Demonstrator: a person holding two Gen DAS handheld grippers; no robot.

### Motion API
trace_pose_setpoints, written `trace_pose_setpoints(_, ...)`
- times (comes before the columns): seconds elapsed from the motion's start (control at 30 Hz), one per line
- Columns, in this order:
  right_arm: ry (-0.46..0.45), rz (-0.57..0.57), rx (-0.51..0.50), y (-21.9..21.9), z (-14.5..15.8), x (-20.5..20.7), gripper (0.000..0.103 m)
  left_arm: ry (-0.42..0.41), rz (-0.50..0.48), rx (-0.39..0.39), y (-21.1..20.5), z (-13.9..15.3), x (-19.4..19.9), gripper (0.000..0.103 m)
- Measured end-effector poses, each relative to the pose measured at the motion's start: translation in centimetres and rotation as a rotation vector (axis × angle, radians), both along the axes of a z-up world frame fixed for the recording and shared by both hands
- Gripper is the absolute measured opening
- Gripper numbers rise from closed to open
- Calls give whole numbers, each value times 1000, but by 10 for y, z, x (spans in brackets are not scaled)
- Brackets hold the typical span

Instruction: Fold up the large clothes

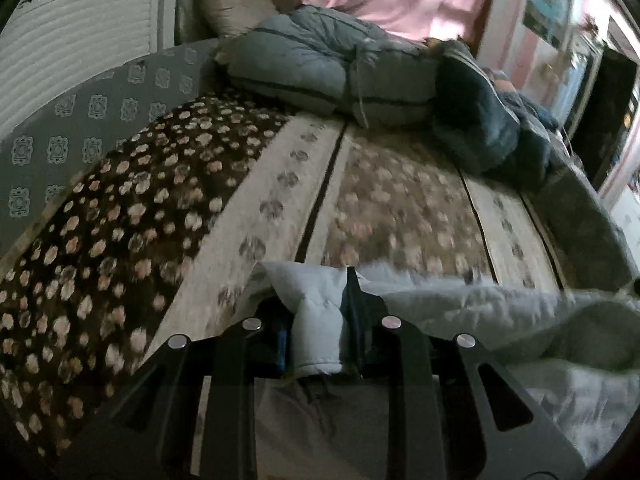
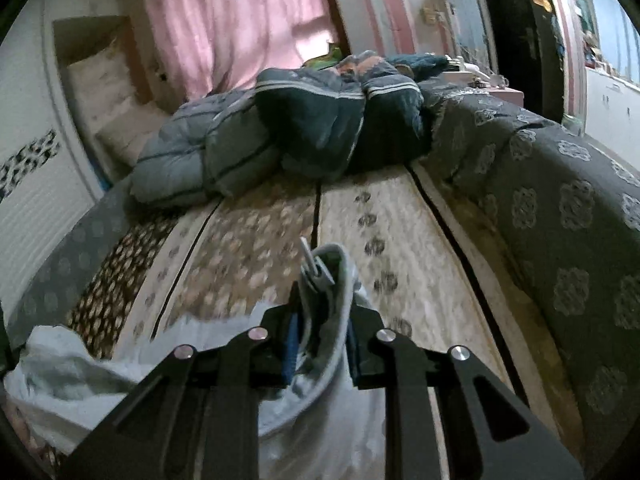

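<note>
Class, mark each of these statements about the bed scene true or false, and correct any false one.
1. Both grippers are clamped on a pale grey garment. True.
2. The left gripper is empty. False: fabric sits pinched between its fingers.
3. The blanket under the garment carries paw prints. True.
4. The curtain behind the bed is green. False: it is pink.
5. Folded padded jackets lie at the far end of the bed. True.

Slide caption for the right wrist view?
Right gripper clamps a pale grey garment above the paw-print blanket.
</note>
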State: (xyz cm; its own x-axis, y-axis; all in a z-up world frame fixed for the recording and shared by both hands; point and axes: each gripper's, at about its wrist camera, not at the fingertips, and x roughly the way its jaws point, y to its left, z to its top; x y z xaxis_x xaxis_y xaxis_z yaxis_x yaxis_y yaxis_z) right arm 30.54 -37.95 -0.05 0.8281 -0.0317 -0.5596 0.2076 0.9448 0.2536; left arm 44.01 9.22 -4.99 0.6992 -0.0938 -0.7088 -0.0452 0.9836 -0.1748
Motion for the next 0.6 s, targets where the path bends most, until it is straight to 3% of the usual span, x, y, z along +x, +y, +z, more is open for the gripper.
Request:
trace_pose_setpoints(0.1, 36, -24, -36, -6, -13, 44, 19, 26, 8, 41, -7, -15, 43, 23)
trace_pose_setpoints(0.2, 129, -21, -78, -5, -54, 86, 19, 109, 12, 61, -11, -61, 72, 23)
trace_pose_setpoints(0.3, 189, -9, -79, -7, -89, 103, 20, 157, -2, 45, -7, -104, 80, 25)
trace_pose_setpoints(0.43, 174, -2, -58, -9, -105, 98, 21, 142, -13, 30, -4, -108, 74, 27)
trace_pose_setpoints(0.53, 159, 9, -40, -11, -99, 88, 28, 129, -25, 5, 3, -98, 62, 29)
trace_pose_setpoints(0.57, 159, 9, -26, -13, -97, 86, 38, 126, -29, -8, 3, -97, 59, 31)
trace_pose_setpoints(0.6, 153, 11, -5, -15, -95, 81, 57, 127, -33, -22, 6, -95, 53, 32)
